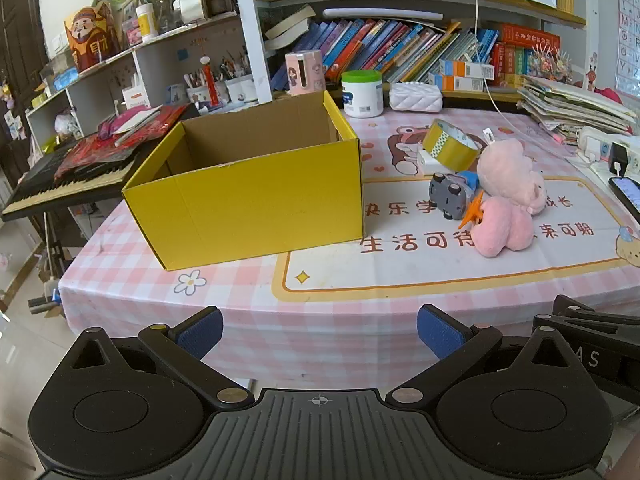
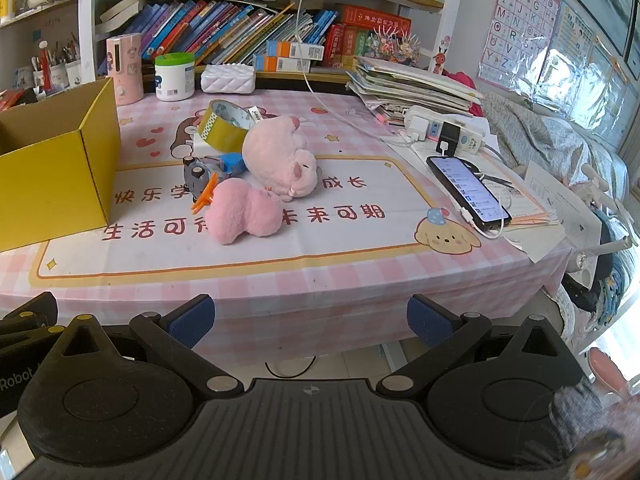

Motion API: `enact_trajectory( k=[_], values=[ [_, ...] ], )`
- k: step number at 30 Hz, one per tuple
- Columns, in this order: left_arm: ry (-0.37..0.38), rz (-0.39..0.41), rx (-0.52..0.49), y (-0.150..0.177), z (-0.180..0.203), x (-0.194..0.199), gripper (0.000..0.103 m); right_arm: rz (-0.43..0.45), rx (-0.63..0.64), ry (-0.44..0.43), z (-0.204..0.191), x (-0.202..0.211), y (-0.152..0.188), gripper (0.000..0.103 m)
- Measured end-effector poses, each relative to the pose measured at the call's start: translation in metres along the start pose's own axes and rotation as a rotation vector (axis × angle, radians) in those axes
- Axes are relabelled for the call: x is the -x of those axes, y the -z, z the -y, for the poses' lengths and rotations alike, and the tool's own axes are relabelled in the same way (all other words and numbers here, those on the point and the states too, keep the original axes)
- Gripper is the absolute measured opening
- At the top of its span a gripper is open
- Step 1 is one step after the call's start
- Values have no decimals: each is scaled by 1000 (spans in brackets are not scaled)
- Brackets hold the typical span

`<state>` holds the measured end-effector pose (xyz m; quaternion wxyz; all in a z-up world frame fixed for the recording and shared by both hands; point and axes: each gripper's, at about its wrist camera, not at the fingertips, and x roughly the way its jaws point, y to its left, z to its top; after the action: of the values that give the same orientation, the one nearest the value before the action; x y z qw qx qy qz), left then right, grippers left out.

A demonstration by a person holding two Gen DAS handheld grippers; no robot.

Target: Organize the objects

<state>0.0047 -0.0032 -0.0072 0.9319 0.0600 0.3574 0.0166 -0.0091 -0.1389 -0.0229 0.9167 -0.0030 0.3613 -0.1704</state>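
- I read the job as barely begun: what I can see of the yellow cardboard box (image 1: 248,196) interior shows only bare brown corrugated walls, though its floor is hidden from me, and every loose item sits on the pink checked tablecloth (image 1: 320,344) to its right
- The box is rigid, open-topped, glossy yellow outside, standing at the left of the table
- The big pale pink plush pig (image 2: 280,160) lies on its side, soft and fuzzy, touching the smaller, deeper pink plush toy (image 2: 246,212) in front of it
- The yellow tape roll (image 2: 222,124) is a hard ring, tilted up on a white block behind the plush
- The grey and blue toy car (image 2: 204,170) is moulded plastic, tipped over with wheels showing, against the plush
- The orange clip (image 2: 204,199), spiky thin plastic, lies between car and small plush
- My left gripper (image 1: 320,332) and right gripper (image 2: 310,318) both hang spread wide and empty short of the table edge, blue pads (image 1: 202,330) ribbed
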Motion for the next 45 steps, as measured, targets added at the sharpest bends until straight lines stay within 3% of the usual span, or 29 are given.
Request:
enact_trajectory(
  k=[29, 45],
  values=[
    [5, 1, -3, 1, -4, 3, 103, 0, 6, -6, -3, 2, 1, 103],
    [-13, -7, 29, -1, -12, 0, 103, -10, 42, -57, -10, -2, -7, 103]
  ],
)
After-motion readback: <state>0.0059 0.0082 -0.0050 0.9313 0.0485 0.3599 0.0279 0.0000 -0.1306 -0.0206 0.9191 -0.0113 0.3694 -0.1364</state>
